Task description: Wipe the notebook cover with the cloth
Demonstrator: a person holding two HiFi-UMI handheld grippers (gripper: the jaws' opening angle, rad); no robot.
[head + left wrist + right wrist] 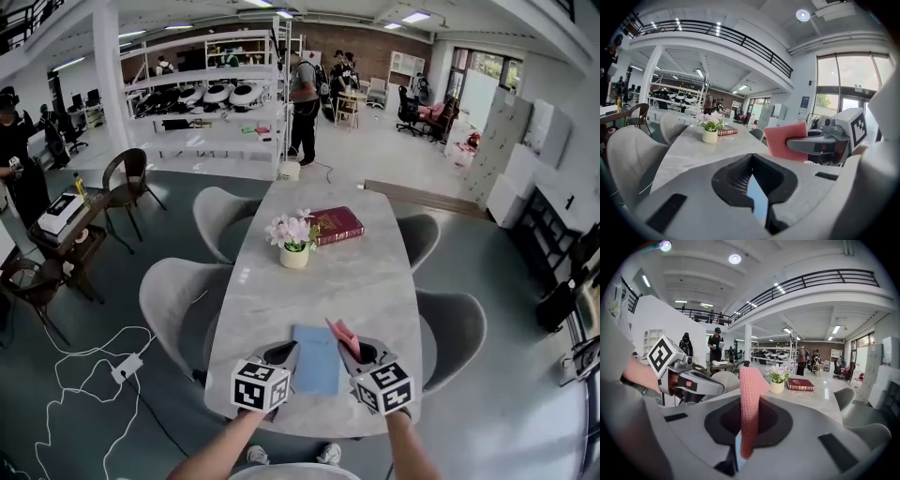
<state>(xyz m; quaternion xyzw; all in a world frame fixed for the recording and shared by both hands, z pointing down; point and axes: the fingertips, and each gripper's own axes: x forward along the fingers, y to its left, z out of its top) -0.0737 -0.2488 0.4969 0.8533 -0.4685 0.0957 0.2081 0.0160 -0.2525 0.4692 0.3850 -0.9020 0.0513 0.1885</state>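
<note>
Both forearms reach in low over the table's near edge. The right gripper pinches the pink cloth upright beside the flat blue notebook. The left gripper, jaws together and empty, sits at its left edge.

Open-plan office and lab hall on two levels. Mezzanine behind black railing; white shelving racks loaded with equipment; swivel office chairs; marble-topped meeting table ringed by grey shell chairs; brick back wall; people standing among the racks.
</note>
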